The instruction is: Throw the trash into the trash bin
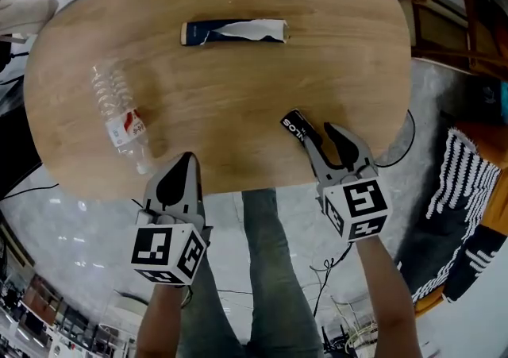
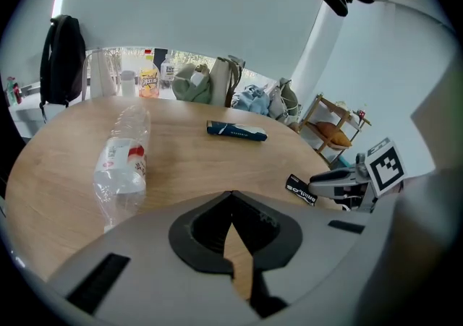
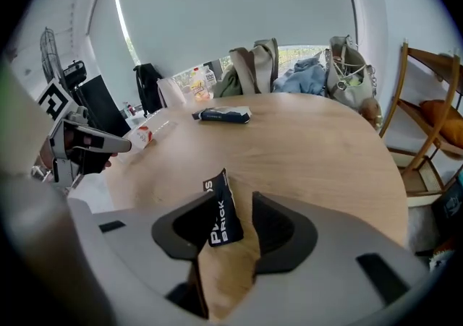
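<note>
Wrapper (image 3: 223, 216), perhaps "BRICK", between right hand-held gripper (image 3: 233, 193)

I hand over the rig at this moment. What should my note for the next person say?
Left gripper: shut, empty, at the near edge of the table.
Right gripper: jaws apart round the black wrapper, not clamped yet.
On the table: clear bottle at left, torn blue wrapper at the far side.
Done: no piece seen binned. Left: all three pieces; no bin in view.
</note>
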A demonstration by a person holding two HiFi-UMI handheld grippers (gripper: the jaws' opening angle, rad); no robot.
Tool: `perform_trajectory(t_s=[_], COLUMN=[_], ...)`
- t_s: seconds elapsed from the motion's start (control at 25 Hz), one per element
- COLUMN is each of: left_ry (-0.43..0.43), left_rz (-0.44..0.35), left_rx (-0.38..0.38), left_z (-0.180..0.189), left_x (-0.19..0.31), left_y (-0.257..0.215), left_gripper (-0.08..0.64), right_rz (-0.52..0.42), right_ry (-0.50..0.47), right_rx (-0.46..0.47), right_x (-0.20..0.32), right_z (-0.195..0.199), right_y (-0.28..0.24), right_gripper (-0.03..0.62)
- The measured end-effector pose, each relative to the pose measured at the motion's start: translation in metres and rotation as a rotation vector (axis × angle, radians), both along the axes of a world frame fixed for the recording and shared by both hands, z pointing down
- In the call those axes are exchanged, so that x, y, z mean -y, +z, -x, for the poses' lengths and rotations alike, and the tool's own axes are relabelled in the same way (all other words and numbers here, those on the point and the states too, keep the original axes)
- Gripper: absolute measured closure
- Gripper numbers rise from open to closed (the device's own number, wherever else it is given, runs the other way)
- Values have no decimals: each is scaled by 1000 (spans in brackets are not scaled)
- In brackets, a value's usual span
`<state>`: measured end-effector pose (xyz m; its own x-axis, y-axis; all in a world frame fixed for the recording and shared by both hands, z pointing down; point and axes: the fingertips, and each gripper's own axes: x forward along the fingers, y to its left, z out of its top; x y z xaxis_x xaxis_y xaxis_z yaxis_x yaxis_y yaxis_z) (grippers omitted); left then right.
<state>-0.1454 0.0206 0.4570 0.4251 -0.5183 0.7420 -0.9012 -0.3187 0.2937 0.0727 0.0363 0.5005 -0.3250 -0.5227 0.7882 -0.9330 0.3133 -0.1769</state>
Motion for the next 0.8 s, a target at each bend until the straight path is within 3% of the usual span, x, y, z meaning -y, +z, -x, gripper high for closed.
perform_trajectory(t_s=[0.4,0.8], left_ry=[17,49], left_rz=[-2,-5], left_rx=[4,10], left_z=[-9,-9], left_x=[2,5], left_y=[4,2], left_gripper=[549,549], right_rz=[39,50], right_ry=[-114,-99], right_rx=[-35,-40], right_x=[1,-2], right_z=[8,13], right_y=[12,13], right_gripper=[504,559])
